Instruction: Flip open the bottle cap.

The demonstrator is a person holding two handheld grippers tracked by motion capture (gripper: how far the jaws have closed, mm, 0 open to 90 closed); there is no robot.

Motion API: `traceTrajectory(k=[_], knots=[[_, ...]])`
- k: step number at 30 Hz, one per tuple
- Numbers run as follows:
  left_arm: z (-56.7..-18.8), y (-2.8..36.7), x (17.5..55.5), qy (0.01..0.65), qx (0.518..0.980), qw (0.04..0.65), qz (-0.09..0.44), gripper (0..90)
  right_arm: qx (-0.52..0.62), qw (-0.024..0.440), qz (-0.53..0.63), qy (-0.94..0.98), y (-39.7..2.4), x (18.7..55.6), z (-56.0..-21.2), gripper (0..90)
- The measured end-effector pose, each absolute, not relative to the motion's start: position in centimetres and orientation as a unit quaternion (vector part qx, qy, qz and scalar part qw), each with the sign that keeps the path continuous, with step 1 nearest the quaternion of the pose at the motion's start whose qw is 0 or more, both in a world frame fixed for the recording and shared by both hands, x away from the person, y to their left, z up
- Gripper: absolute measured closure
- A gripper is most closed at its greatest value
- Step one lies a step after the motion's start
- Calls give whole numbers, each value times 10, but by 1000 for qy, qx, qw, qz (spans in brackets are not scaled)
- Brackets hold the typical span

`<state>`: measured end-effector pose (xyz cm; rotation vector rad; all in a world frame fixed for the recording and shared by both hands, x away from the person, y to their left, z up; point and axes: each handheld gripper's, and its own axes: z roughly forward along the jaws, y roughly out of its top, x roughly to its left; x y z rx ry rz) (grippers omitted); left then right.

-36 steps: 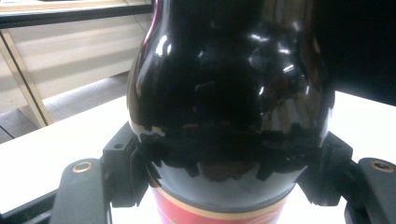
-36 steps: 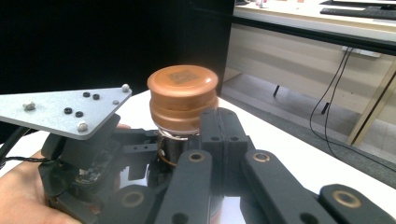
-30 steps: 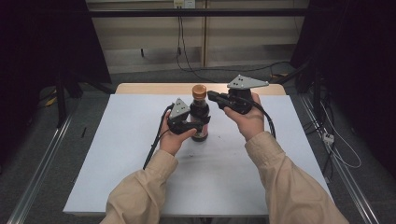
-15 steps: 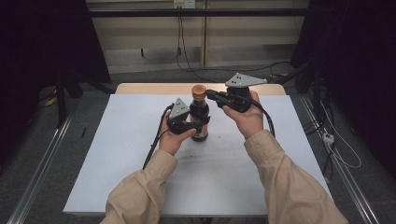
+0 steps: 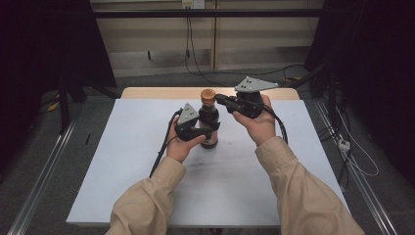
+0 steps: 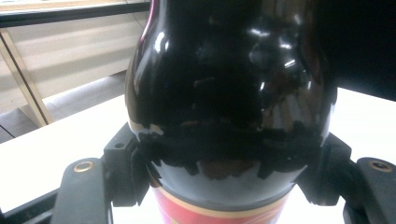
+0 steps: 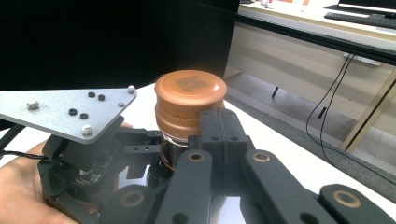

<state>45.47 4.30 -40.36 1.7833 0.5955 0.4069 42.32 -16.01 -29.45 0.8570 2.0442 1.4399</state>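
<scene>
Up close, left tool [image 6: 224, 182] clamps the bottle [image 6: 229, 93]; right tool [image 7: 219, 135], jaws together, meets its cap [image 7: 190, 100].

You have one dark glass bottle [image 5: 209, 125] with one round brown cap [image 5: 208, 95], two black claws, left [image 5: 198, 132] and right [image 5: 222, 100], and one white tabletop [image 5: 122, 161].

No legible text; only a blurred code patch on the bottle cap [image 7: 190, 95].

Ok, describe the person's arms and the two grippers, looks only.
Both forearms wear beige long sleeves with bare hands. The left gripper and right gripper are black, with bolted link arms and blocky jaws. Each carries a grey three-cornered plate studded with small screws and trails a black cable.
</scene>
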Motion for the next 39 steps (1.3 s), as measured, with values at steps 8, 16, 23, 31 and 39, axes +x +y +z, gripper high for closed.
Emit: traceTrajectory(k=[8,16,23,31,39], knots=[[-404,44,455,256,761,571,172,301,319,230,532,750,-160,425,-293,900],[-404,43,455,260,762,568,174,307,322,235,532,747,-159,424,-290,900],[-404,43,454,262,761,568,173,307,305,248,524,756,-159,422,-290,900],[-404,43,454,263,761,568,171,306,305,248,532,750,-161,424,-296,900],[-405,43,455,263,760,570,168,305,302,247,528,754,-160,423,-294,900]])
